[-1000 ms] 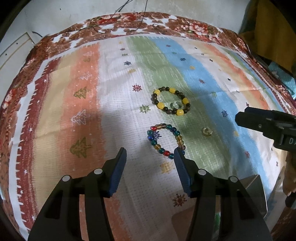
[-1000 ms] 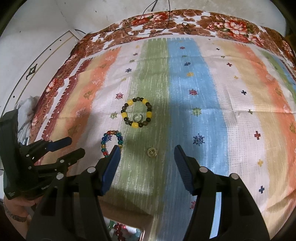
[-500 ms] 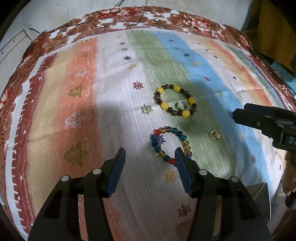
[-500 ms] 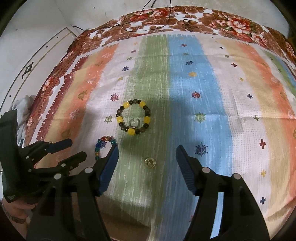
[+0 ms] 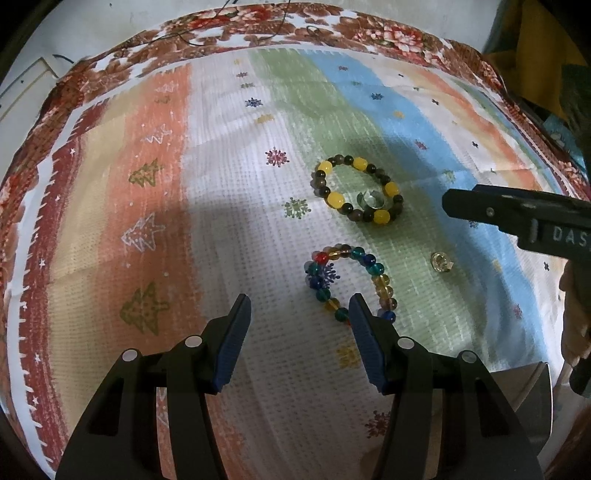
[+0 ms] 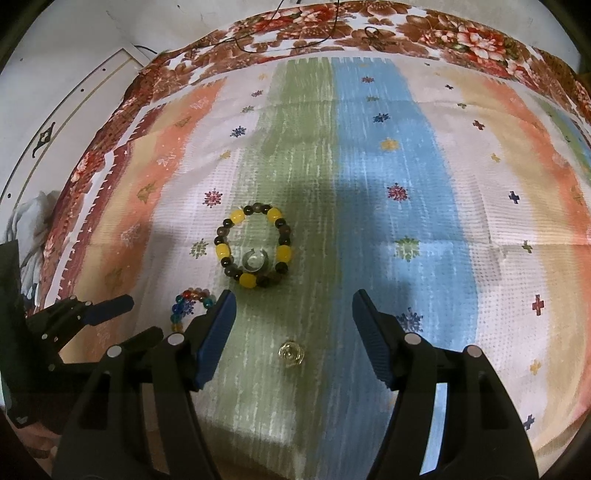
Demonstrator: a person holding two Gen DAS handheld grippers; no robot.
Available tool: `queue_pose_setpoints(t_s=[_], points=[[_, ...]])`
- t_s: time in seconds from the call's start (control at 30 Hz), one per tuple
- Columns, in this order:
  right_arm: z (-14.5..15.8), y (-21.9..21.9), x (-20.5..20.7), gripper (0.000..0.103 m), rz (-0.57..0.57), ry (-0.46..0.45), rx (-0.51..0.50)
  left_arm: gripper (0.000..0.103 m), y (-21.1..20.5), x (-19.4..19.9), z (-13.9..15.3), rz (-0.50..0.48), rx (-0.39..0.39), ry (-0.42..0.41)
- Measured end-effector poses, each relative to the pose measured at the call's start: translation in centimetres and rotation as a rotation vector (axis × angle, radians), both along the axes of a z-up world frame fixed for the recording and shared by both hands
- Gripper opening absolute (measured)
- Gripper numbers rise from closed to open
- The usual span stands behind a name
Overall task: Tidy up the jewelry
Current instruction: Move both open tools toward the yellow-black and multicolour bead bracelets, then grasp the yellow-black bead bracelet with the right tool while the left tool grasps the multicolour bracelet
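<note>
A multicoloured bead bracelet (image 5: pixel 347 284) lies on the striped cloth just ahead of my open left gripper (image 5: pixel 299 306), its near edge behind the right finger. It also shows in the right wrist view (image 6: pixel 190 302). A yellow-and-dark bead bracelet (image 5: pixel 358 190) (image 6: pixel 255 245) lies farther away with a silver ring (image 5: pixel 373 200) (image 6: pixel 254 260) inside it. A small gold ring (image 5: pixel 441 261) (image 6: pixel 291 353) lies between the fingers of my open, empty right gripper (image 6: pixel 291 306).
The striped cloth (image 5: pixel 221 184) with a floral border covers the table. A metal box corner (image 5: pixel 532 391) shows at the near right edge in the left wrist view. A black cord (image 6: pixel 325 33) lies at the far edge.
Both grippers have moved forward and down toward the jewelry. The gold ring now sits between the right gripper's fingers, and the multicoloured bracelet is closer to the left gripper.
</note>
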State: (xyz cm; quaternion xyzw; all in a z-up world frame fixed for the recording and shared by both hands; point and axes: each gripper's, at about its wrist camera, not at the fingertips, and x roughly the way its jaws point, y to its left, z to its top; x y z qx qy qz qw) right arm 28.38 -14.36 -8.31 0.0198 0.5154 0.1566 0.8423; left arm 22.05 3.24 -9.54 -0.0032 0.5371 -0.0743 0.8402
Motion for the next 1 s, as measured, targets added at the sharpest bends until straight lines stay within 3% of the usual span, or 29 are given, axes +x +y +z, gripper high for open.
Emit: queue_pose_setpoints(t_s=[0.5, 1.0], points=[[-1.1, 1.0, 2.3, 0.065, 0.002, 0.024, -0.013, 0.055, -0.7, 1.1, -1.2, -0.016, 0.003, 0.021], [-4.0, 1.8, 4.7, 0.065, 0.001, 0.069, -0.093, 0.056, -0.1, 2.4, -2.2, -0.025, 0.01, 0.036]])
